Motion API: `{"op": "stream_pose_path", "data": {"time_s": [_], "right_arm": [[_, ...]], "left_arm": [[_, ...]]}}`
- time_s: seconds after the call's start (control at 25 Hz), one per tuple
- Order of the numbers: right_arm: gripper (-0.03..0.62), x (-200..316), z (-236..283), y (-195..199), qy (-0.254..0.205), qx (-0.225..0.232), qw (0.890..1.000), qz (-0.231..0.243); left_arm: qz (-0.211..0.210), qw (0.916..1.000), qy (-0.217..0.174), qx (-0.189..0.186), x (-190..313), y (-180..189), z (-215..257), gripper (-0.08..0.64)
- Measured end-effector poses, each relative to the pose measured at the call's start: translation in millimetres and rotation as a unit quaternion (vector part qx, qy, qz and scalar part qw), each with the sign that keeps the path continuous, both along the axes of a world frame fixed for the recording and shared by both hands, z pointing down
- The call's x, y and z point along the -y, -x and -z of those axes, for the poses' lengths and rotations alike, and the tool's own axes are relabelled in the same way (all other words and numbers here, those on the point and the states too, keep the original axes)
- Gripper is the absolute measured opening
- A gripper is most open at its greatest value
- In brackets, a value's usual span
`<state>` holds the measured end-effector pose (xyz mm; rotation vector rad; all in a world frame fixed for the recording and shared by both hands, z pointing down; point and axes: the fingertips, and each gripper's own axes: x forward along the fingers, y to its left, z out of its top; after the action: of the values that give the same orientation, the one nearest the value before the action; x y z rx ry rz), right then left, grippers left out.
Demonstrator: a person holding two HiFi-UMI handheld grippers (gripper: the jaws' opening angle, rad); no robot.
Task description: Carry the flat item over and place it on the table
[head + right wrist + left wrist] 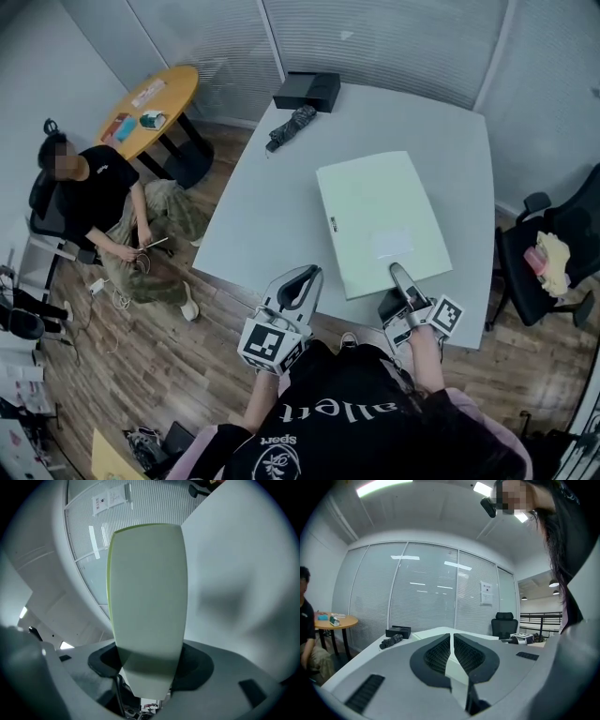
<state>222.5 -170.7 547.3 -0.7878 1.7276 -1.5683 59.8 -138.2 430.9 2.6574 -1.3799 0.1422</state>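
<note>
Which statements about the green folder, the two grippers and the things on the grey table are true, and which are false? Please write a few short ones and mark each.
1. The right gripper holds the green folder by its near edge. True.
2. The left gripper also grips the green folder. False: it is shut on nothing, to the left of the folder.
3. A black box stands at the far edge of the grey table. True.
4. The folded umbrella lies on top of the green folder. False: it lies on the bare table, apart from the folder and near the black box.
</note>
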Motion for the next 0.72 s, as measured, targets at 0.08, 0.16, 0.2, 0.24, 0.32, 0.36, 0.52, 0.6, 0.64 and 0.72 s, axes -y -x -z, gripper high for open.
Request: {"op": "stream_pose_path", "data": {"time_s": [0.08, 0.16, 0.2, 0.24, 0.32, 0.36, 0.52, 0.6, 0.64, 0.72], "right_arm": [[0.290, 4, -3, 5, 0.004, 0.001, 1.000, 0.003], [0.290, 8, -6, 10, 0.010, 0.001, 1.000, 0.006], [0.290, 10, -8, 11, 0.013, 0.000, 1.000, 0.007], [0.290, 12, -9, 12, 0.017, -0.001, 1.000, 0.008], [0.290, 18, -12, 14, 0.024, -0.003, 1.000, 0.006], [0.290, 22, -12, 16, 0.027, -0.003, 1.000, 0.004], [0.290, 42, -18, 28, 0.037, -0.002, 0.999, -0.012], [0.290, 54, -22, 35, 0.044, -0.002, 0.999, -0.021], [0.290, 61, -23, 39, 0.047, -0.001, 0.999, -0.024], [0.290, 76, -26, 48, 0.053, 0.001, 0.998, -0.031]], "left_arm": [[0.009, 1.0000, 0.002, 0.000, 4, 10, -1, 0.041], [0.015, 0.9999, 0.005, -0.001, 8, 17, -3, 0.041], [0.016, 0.9998, 0.006, -0.002, 10, 19, -4, 0.041], [0.016, 0.9998, 0.008, -0.003, 13, 20, -5, 0.041], [0.013, 0.9999, 0.009, -0.003, 20, 23, -5, 0.041], [0.010, 0.9999, 0.009, -0.003, 24, 25, -5, 0.041], [-0.003, 0.9999, 0.010, 0.000, 41, 40, -4, 0.041], [-0.006, 0.9999, 0.010, 0.001, 51, 52, -3, 0.041], [-0.008, 0.9999, 0.009, 0.002, 57, 59, -3, 0.041], [-0.013, 0.9999, 0.009, 0.002, 67, 71, -2, 0.041]]}}
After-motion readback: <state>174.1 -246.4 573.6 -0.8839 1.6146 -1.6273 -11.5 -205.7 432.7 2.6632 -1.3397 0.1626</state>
